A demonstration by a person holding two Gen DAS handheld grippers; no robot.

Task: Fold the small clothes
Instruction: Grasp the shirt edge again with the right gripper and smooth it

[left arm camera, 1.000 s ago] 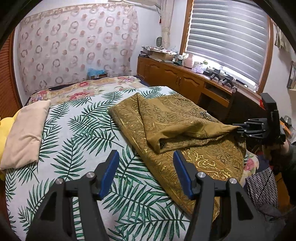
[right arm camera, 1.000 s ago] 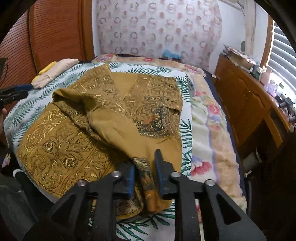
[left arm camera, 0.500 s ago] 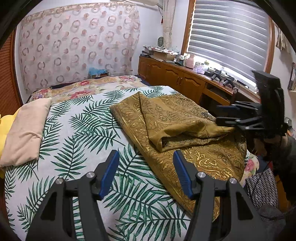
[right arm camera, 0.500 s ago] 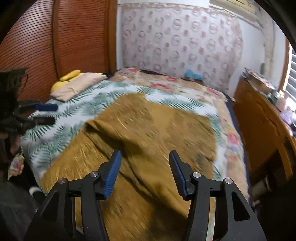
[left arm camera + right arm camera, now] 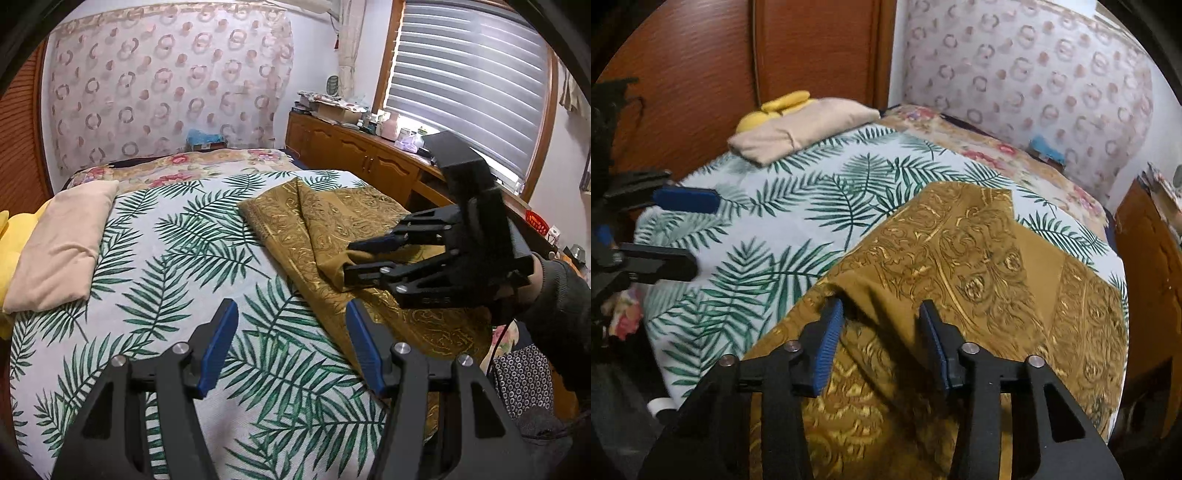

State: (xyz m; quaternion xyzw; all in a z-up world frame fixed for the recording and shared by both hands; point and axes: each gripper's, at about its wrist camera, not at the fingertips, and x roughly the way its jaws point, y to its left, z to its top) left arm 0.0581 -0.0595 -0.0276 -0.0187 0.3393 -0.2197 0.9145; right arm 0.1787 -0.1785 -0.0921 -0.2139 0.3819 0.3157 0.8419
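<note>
So the mustard-gold patterned cloth (image 5: 979, 266) is spread over the bed, taking up the 3 to 6 o'clock side in the left wrist view and most of the lower middle in the right wrist one. A flap of it is folded back over itself, showing the plain side, and the near edge hangs off the mattress. The right gripper (image 5: 882, 314) sits right over that fold; its fingers have just been closing and stand partly apart, with a ridge of the cloth between them, but the blue pads aren't pinching it as far as I can see. The left gripper (image 5: 288, 314) hovers over the palm-leaf bedspread (image 5: 166, 258) just beside the cloth's edge, fingers (image 5: 218, 345) about halfway apart with nothing in them. A dark sleeve (image 5: 557, 295) is holding the right one at 3 o'clock. Up at 9 to 10 o'clock there's a folded beige piece (image 5: 62, 243) with something yellow (image 5: 7, 240) beside it. Wooden cabinets (image 5: 354, 162) run under the window blinds (image 5: 469, 77).
</note>
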